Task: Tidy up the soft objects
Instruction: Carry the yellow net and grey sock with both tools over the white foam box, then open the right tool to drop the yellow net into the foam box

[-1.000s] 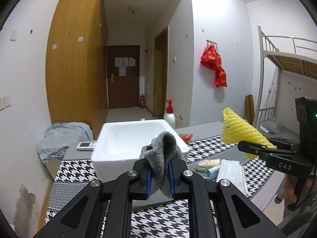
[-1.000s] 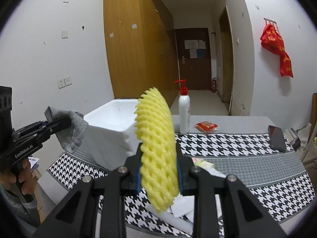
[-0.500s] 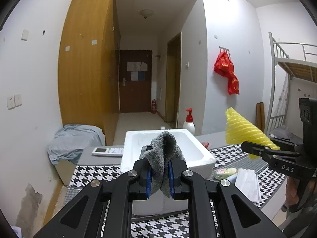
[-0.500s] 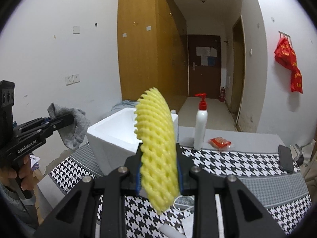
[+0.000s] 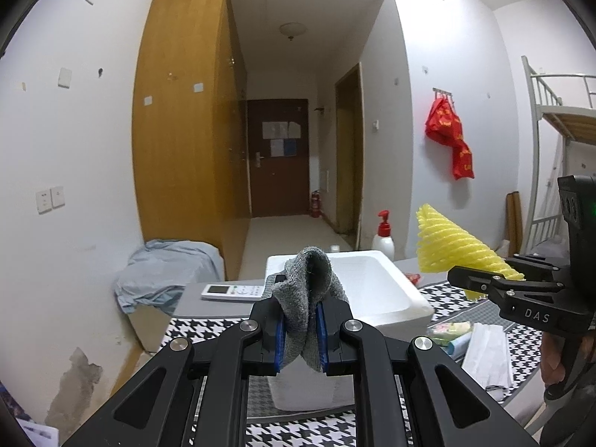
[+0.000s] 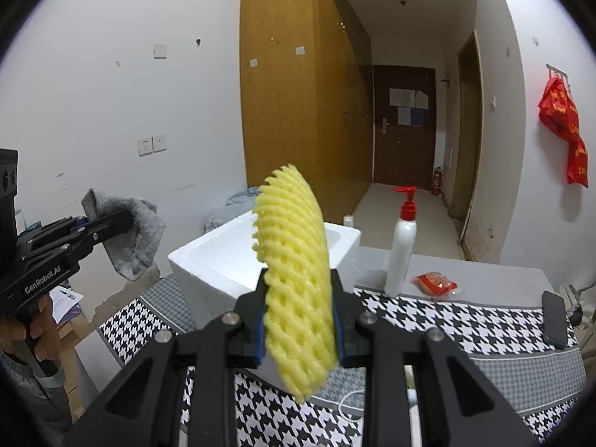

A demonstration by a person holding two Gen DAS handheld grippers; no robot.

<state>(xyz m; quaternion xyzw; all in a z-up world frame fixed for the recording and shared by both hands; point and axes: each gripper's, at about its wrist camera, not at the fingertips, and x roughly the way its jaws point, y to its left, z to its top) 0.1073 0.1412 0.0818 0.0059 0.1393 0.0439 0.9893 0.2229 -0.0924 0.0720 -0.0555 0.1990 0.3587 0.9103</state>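
My left gripper (image 5: 301, 331) is shut on a grey knitted cloth (image 5: 307, 298) and holds it in the air in front of the white foam box (image 5: 376, 294). The cloth also shows at the left of the right wrist view (image 6: 138, 238). My right gripper (image 6: 300, 326) is shut on a yellow foam net (image 6: 298, 279), held upright above the table, to the right of the box (image 6: 216, 264). The net also shows in the left wrist view (image 5: 450, 249).
A houndstooth cloth (image 6: 465, 324) covers the table. On it are a white pump bottle (image 6: 400, 246), a red packet (image 6: 434, 283), a dark phone (image 6: 555, 320), a remote (image 5: 232, 291) and white tissues (image 5: 484, 354). A blue garment (image 5: 167, 272) lies left of the table.
Both grippers have risen and drawn back from the table, each still holding its object. The box and table now sit lower and farther off in both views.
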